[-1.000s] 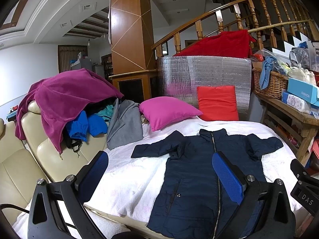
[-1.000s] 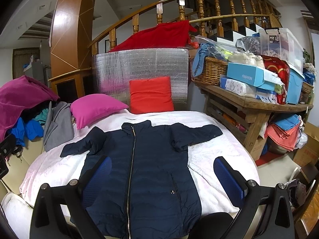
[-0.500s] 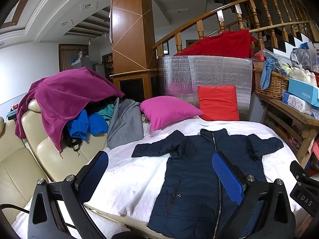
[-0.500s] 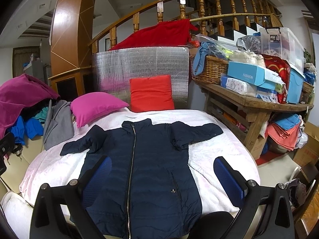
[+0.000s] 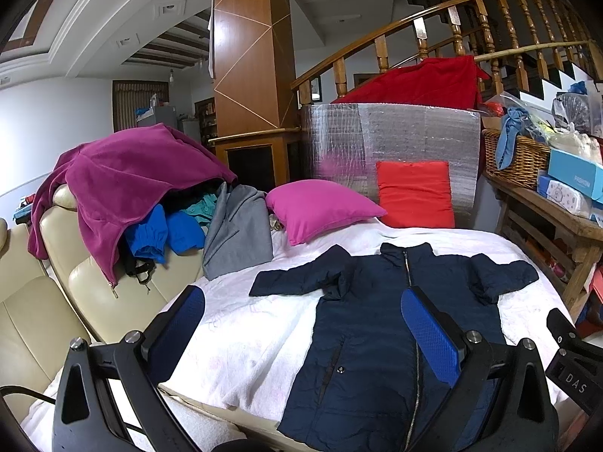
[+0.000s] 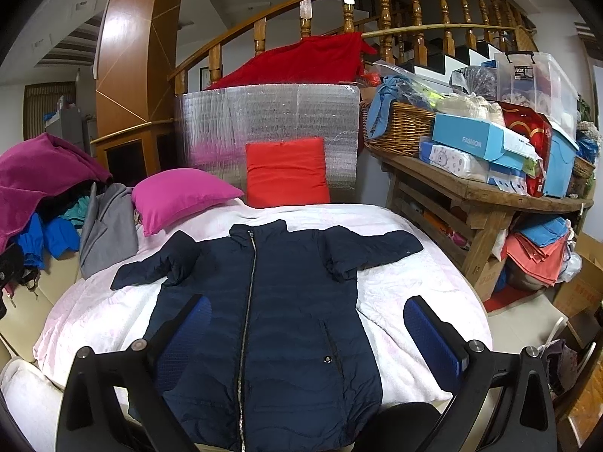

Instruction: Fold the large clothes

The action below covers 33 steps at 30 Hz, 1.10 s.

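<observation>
1. Jacket (image 6: 260, 301), navy and zipped, lay flat and face up on the white bed cover (image 6: 399, 286), both sleeves spread outward and its hem hanging at the near edge of the bed.
2. White cover showed bare on either side of the jacket, wider beyond its left sleeve (image 5: 294, 282) than beyond its right sleeve (image 6: 373, 248), whose cuff reached close to the bed's rounded edge.
3. Left hand-held gripper (image 5: 301, 335) hovered above the near edge with its blue pads wide apart, gripping nothing, over the jacket's left half and the bare cover beside it.
4. Right hand-held gripper (image 6: 307, 342) hovered likewise, spread wide and empty, straddling the jacket's lower right part.
5. Beyond the jacket's collar, a pink pillow (image 6: 181, 196) and a red cushion (image 6: 284, 171) sat at the head of the bed, apart from the jacket, the cushion against a silver foil panel (image 6: 264, 116).
6. Left of the jacket, a pile of clothes (image 5: 139, 188) covered a cream sofa (image 5: 34, 320), a grey garment (image 5: 237, 229) spilling onto the bed.
7. Right of the jacket, a cluttered wooden counter (image 6: 486, 196) stood just beside the bed.
</observation>
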Motion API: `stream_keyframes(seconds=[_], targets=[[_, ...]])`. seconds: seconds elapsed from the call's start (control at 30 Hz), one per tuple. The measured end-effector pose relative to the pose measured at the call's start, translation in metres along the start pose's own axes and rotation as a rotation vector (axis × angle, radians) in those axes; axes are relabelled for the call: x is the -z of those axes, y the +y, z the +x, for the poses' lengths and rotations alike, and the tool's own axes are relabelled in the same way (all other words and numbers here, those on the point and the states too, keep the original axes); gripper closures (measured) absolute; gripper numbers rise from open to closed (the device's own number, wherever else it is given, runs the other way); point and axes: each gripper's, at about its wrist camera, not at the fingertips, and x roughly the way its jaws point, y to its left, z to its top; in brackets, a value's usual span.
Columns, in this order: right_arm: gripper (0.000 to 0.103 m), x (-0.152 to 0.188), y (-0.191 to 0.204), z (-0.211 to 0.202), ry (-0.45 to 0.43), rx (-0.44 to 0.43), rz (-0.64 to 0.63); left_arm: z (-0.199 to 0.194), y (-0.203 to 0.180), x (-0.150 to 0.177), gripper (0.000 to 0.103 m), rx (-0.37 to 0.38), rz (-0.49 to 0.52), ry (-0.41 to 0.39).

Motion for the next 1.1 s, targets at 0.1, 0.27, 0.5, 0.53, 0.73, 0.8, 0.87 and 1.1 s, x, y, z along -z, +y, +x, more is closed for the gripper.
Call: stream_keyframes(seconds=[0.1,0.27,0.5,0.53,0.73,0.8,0.87,1.1], targets=[[0.0,-0.004,0.0,0.003,-0.004,0.002,-0.003,0.004,0.0,-0.002,0.0,-0.004,-0.004,0.004],[0.0,-0.013,0.0,0.011,-0.01,-0.003,-0.006,0.014,-0.005,-0.004,0.0,-0.016,-0.005,0.012],[0.0,-0.026,-0.016,0.046,-0.011,-0.042,0.018,0.074,-0.023,-0.001,0.0,0.03,0.0,0.133],[0.0,-0.029,-0.024,0.057,-0.014,-0.051,0.033,0.099,-0.03,0.005,0.0,0.07,-0.005,0.203],[0.0,-0.026,-0.095,0.167,0.09,-0.222,0.193,0.23,-0.076,0.06,0.0,0.086,0.008,0.52],[0.0,-0.018,-0.121,0.211,0.142,-0.283,0.283,0.26,-0.093,0.073,0.0,0.061,0.014,0.55],[0.0,-0.01,-0.145,0.251,0.197,-0.314,0.386,0.29,-0.112,0.081,0.0,0.045,0.035,0.548],[0.0,0.015,-0.226,0.394,0.311,-0.341,0.806,0.363,-0.154,0.105,0.0,0.035,0.134,0.591]])
